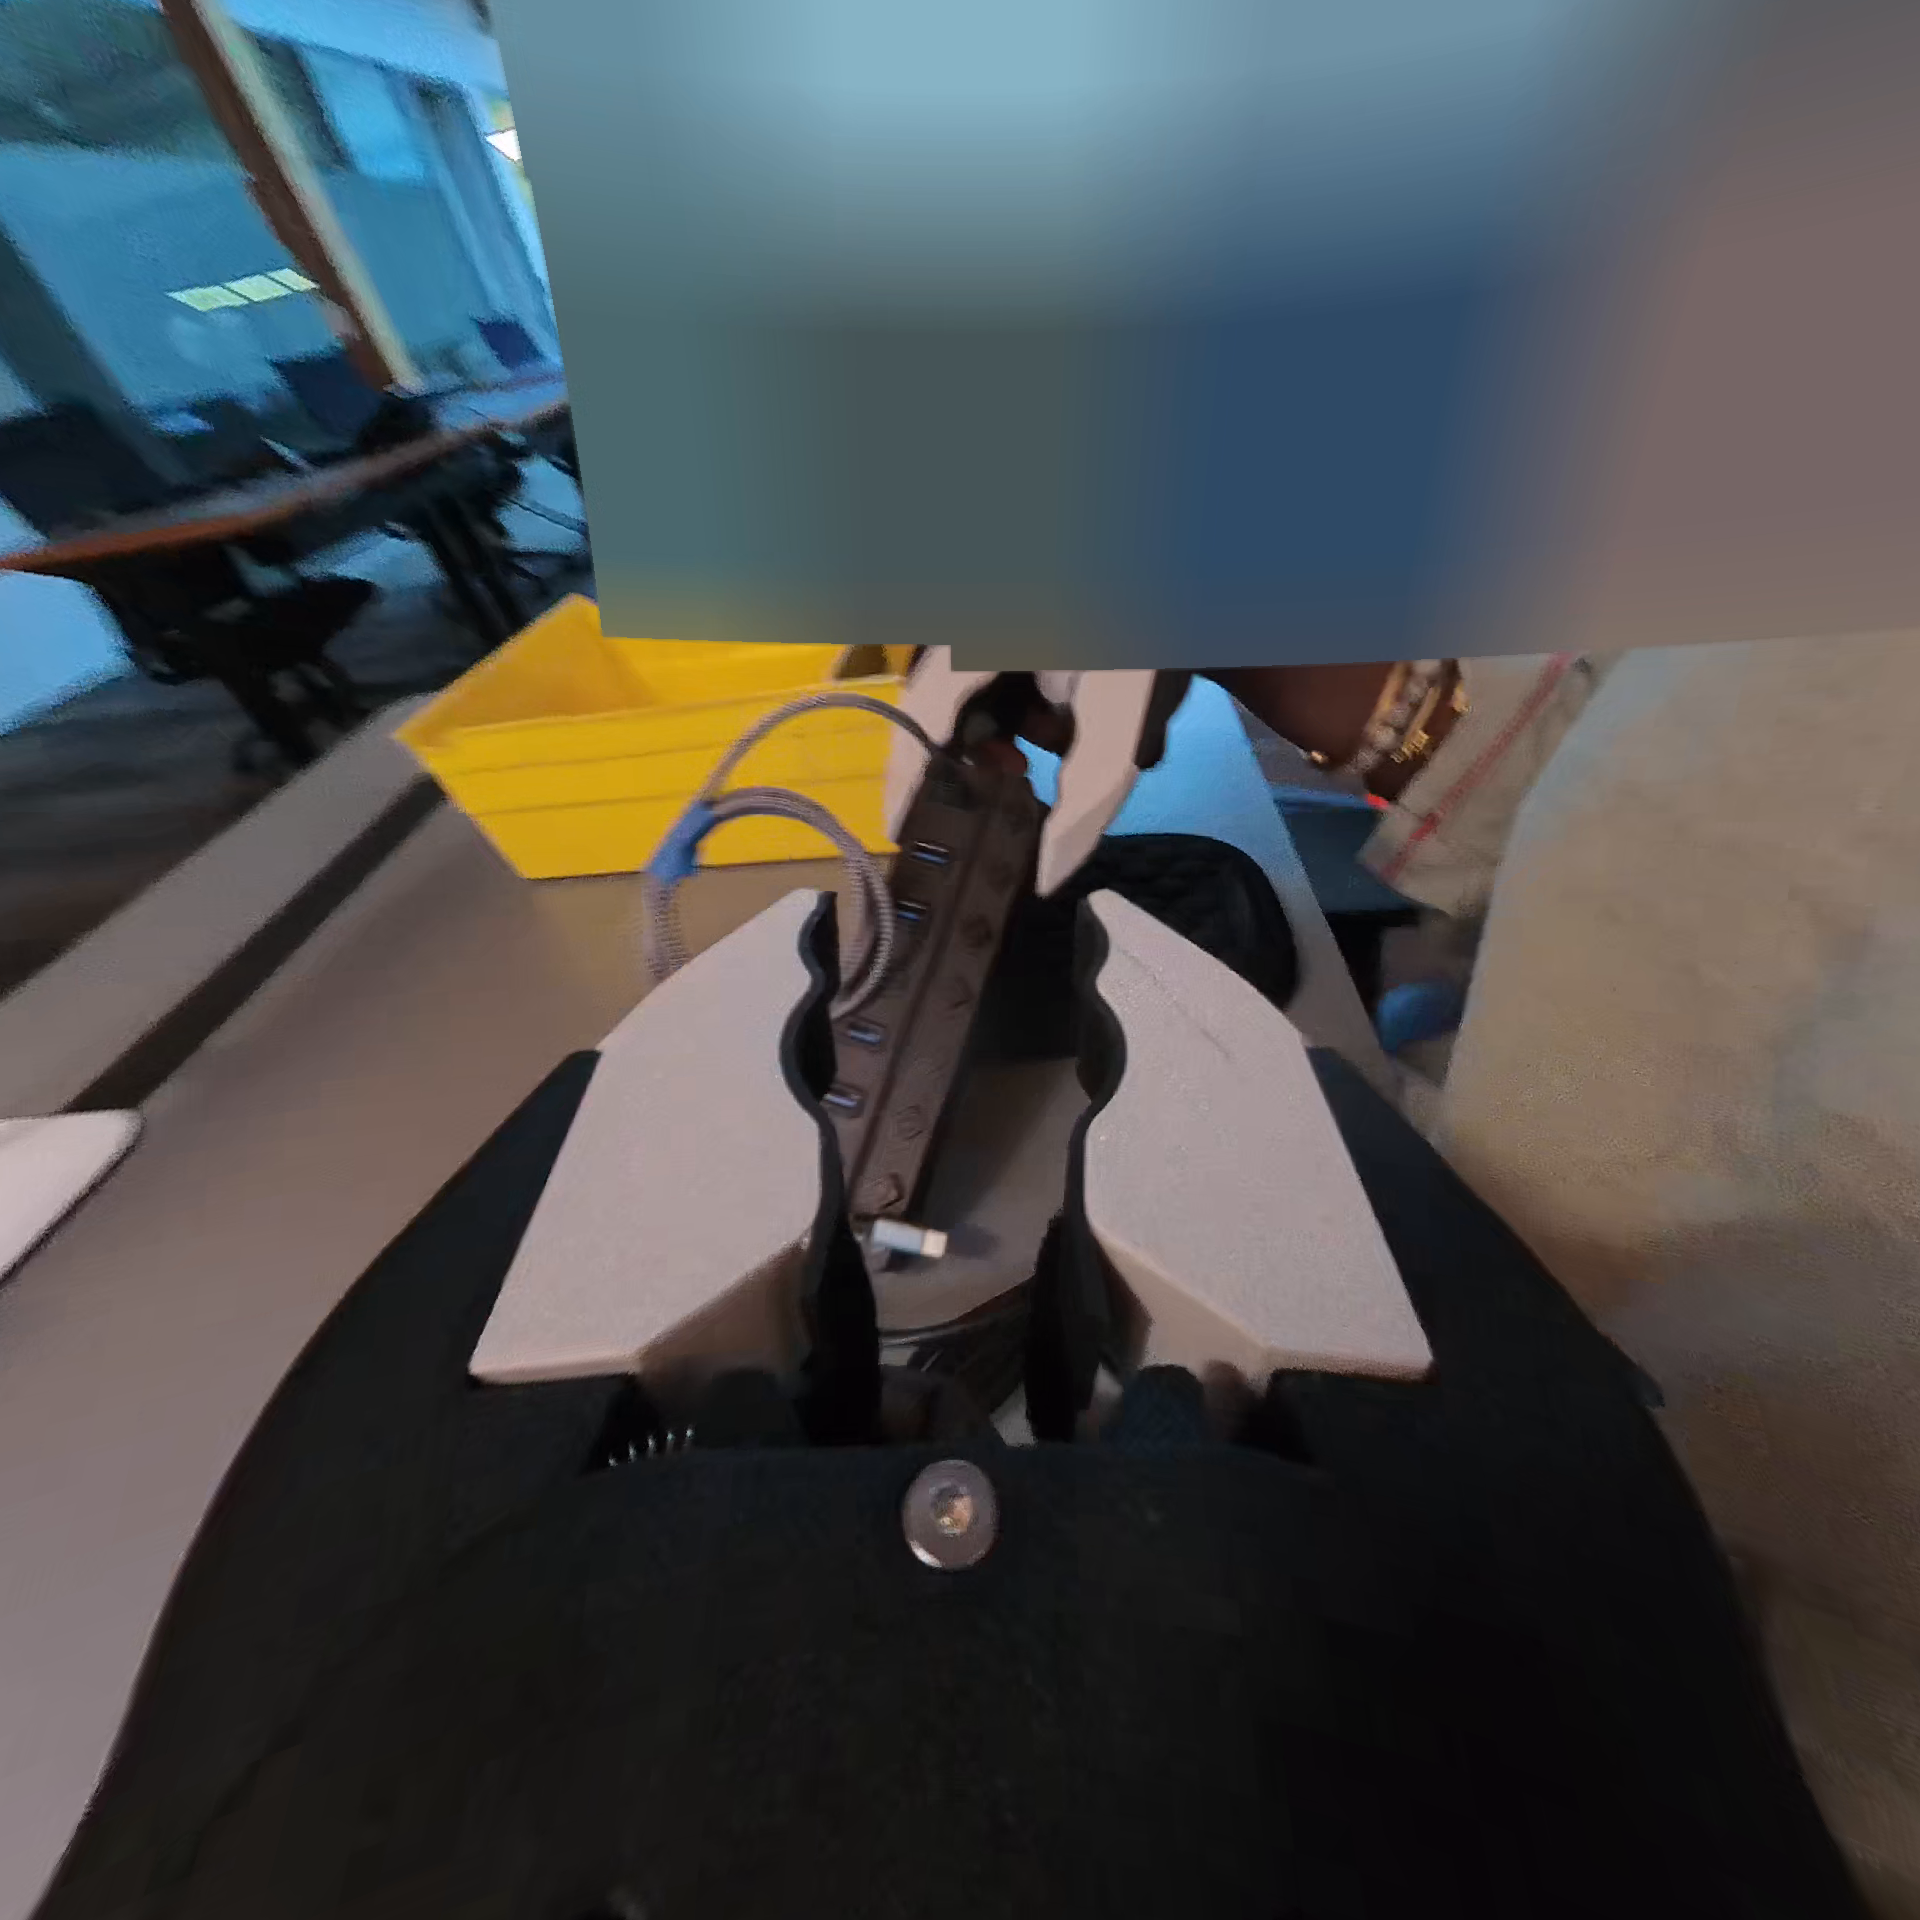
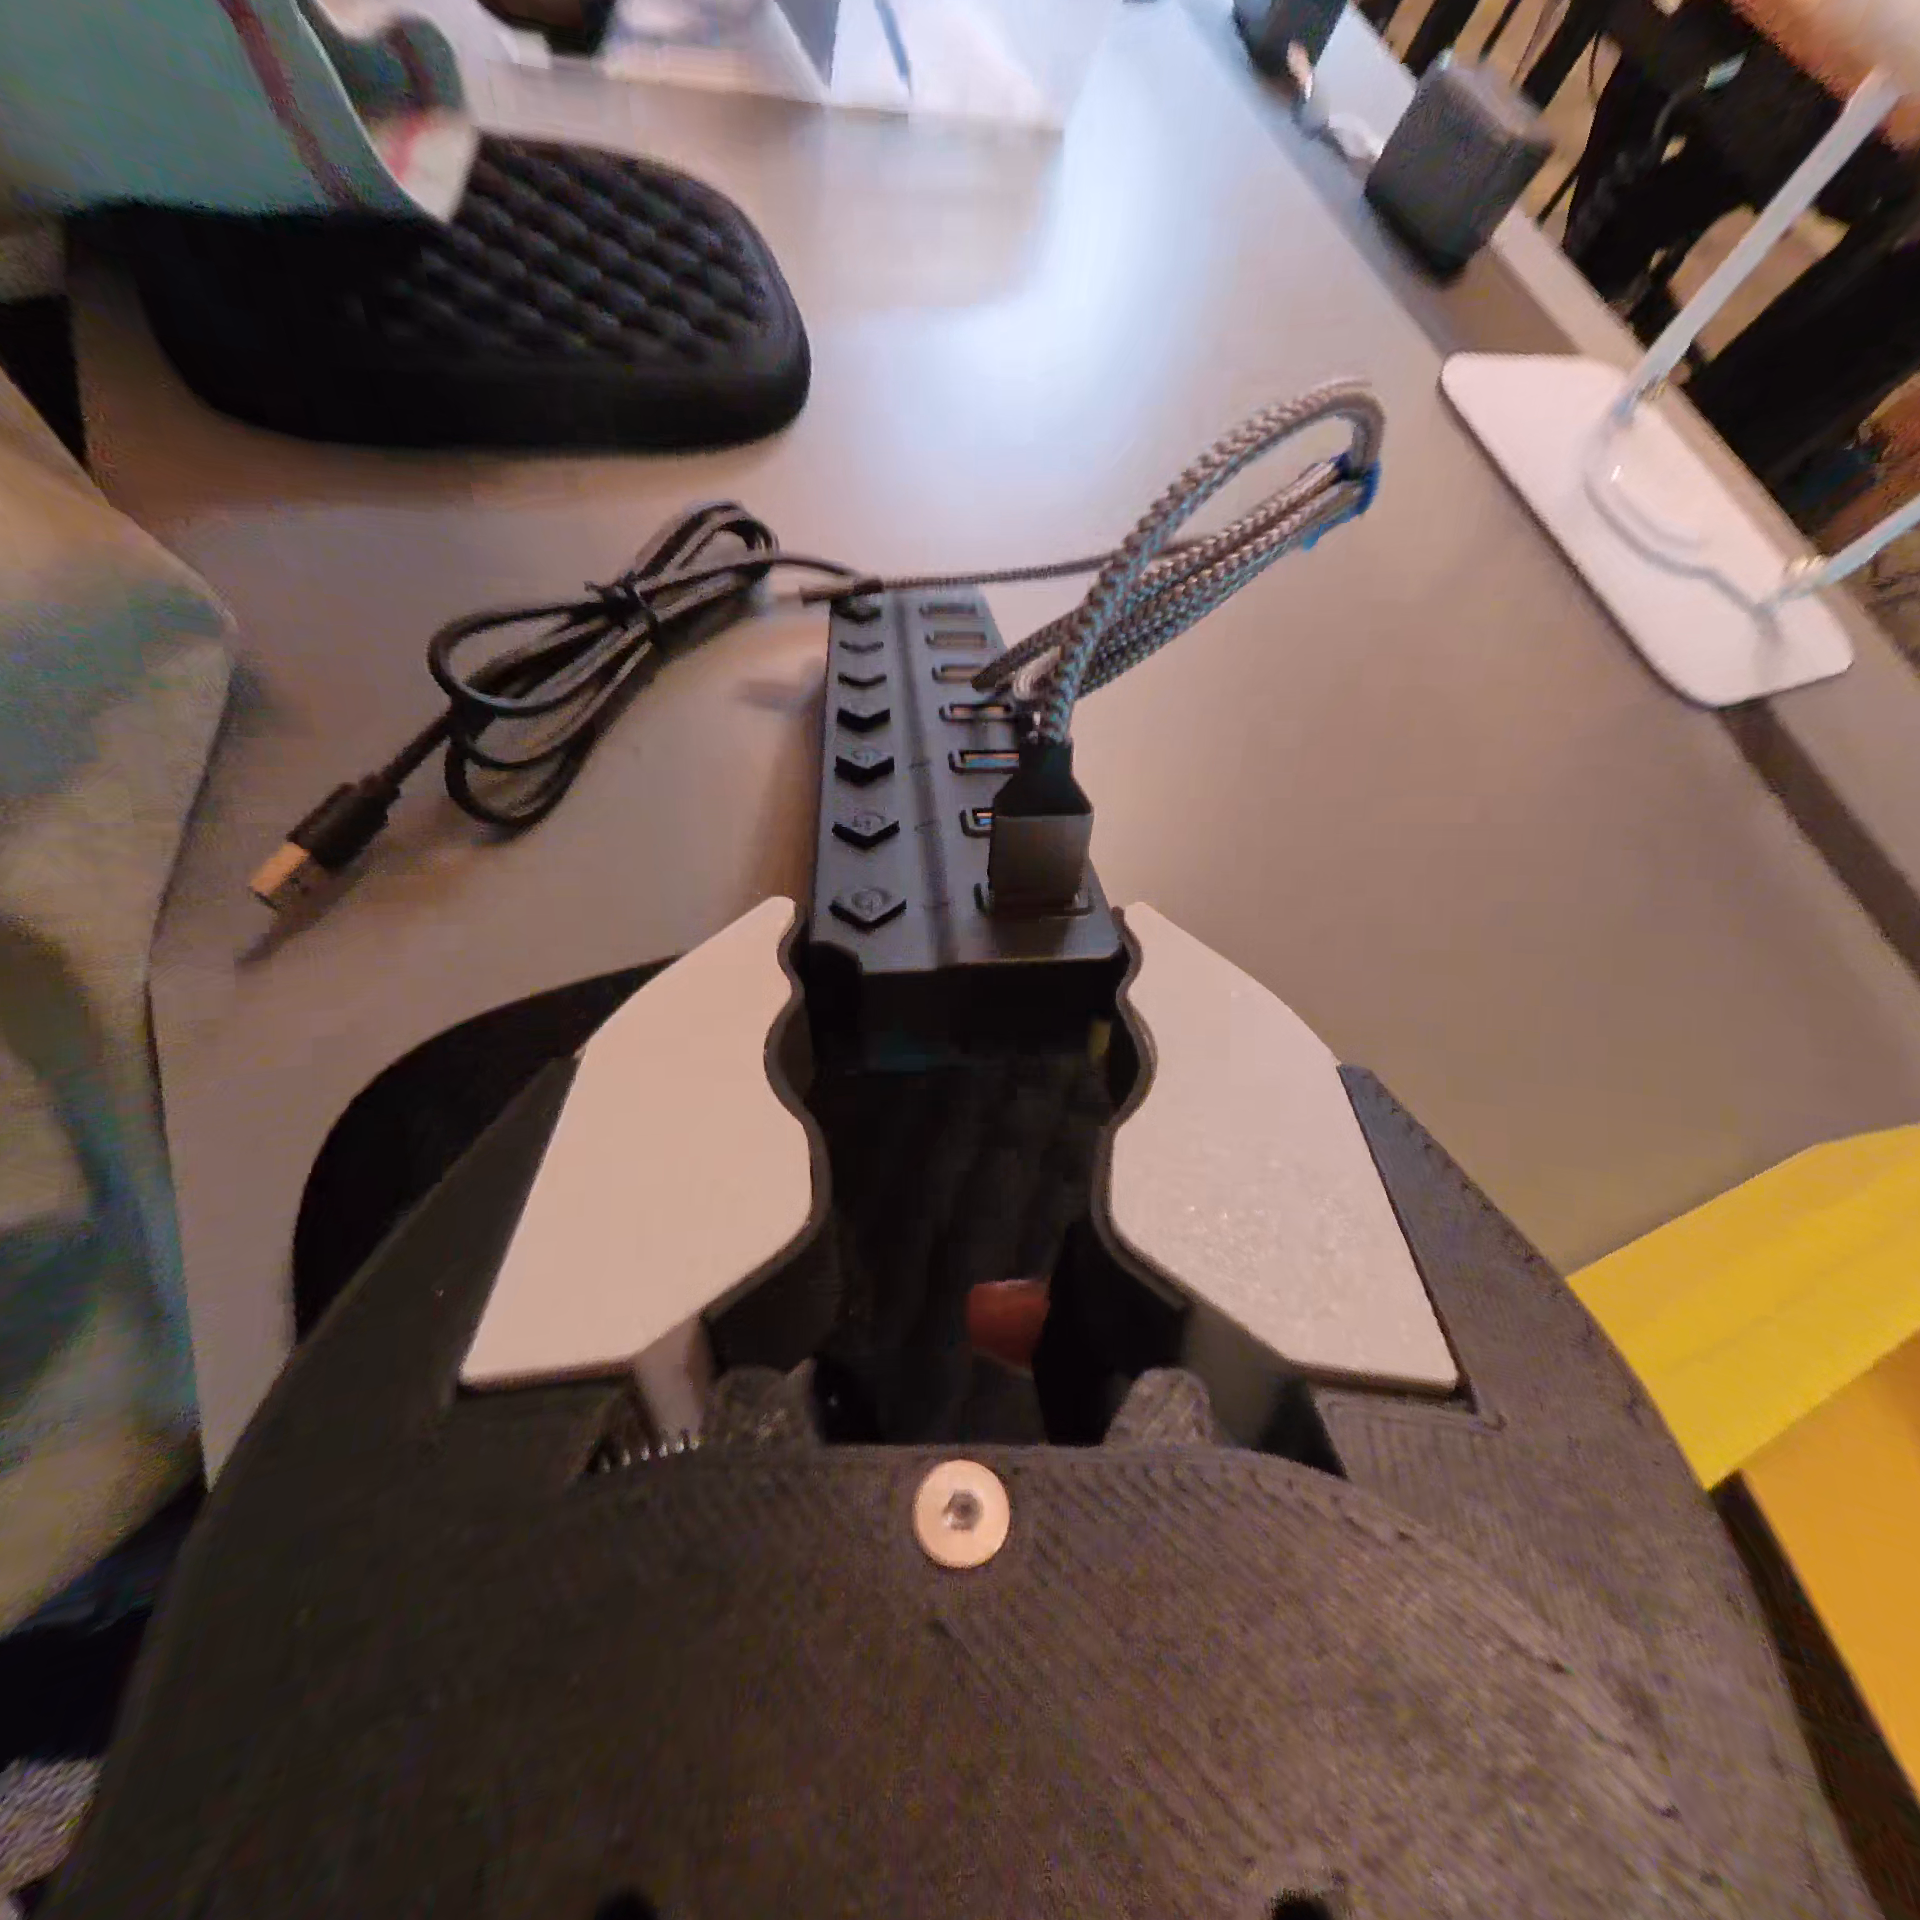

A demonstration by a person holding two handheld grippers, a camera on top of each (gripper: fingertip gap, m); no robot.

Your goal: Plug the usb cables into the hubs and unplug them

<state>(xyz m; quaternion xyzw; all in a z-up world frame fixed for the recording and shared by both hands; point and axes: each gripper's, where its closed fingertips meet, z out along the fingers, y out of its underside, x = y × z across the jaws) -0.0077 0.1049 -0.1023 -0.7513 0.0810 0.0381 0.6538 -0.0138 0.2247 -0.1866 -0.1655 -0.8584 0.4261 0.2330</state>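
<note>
On the grey table (image 2: 1299,935) lies a long black hub (image 2: 914,790), and the right gripper (image 2: 956,935) is clamped across its near end, fingers pressed to both sides. A braided cable (image 2: 1226,540) (bundled with a blue tie) has its dark plug (image 2: 1039,842) standing in the port nearest that gripper. A second, black cable (image 2: 582,665) lies coiled just beside the hub, its plug loose on the table.

From the left wrist view the left gripper (image 1: 951,1091) comes at the hub from the opposite end, jaws spread with the hub's length showing between them and nothing held. A small silver connector (image 1: 909,1238) shows low between its fingers; it looks like the braided cable's free end, though the blur makes that uncertain. A yellow bin (image 1: 665,769) sits beyond.

My worry is the pull: if the left gripper takes the cable's loop rather than the plug body, it would strain the braid and tilt the plug in its port. A slack right grip would let the hub lift with it.
</note>
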